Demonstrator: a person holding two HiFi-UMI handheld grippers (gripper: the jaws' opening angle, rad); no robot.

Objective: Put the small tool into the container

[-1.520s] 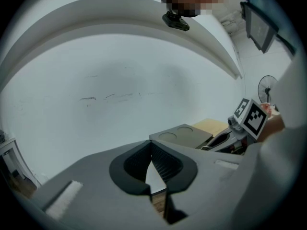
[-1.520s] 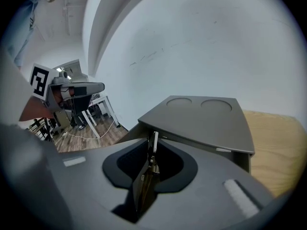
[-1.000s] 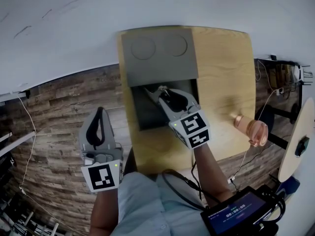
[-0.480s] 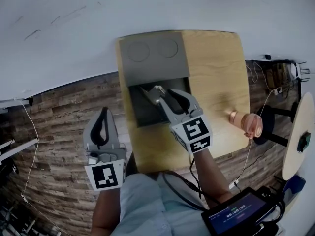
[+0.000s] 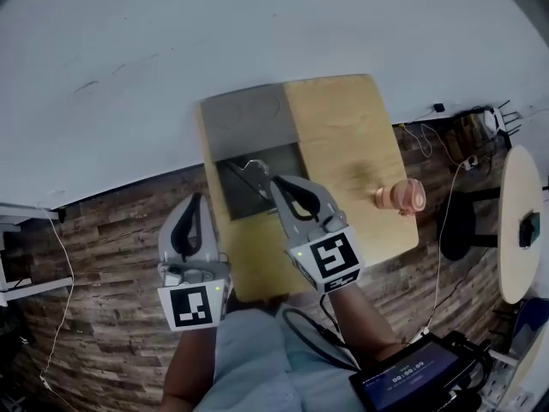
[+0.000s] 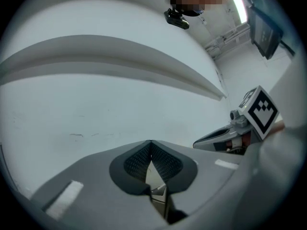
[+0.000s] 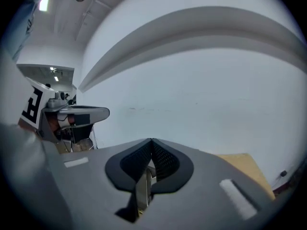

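Note:
A grey container (image 5: 246,117) stands at the far left of the wooden table (image 5: 343,136), with a dark open compartment at its near end. In that compartment lies the small metal tool (image 5: 251,166). My right gripper (image 5: 276,181) hovers just in front of the compartment, shut, with nothing between its pads (image 7: 152,140). The tool lies a little beyond its tips, apart from them. To the left of the table, my left gripper (image 5: 194,197) is held over the floor. It is shut and empty (image 6: 150,143), and points at a white wall.
A pink, cup-like object (image 5: 401,196) lies on the table's right side. A round pale table (image 5: 523,221) and a dark stool (image 5: 459,226) stand to the right. A tablet (image 5: 412,372) hangs at the person's waist. The floor has a wood pattern.
The right gripper's jaws went from wide open to shut, and it drew back from inside the container's compartment. The tool stays in the compartment. The head view shifted, and the left gripper barely moved.

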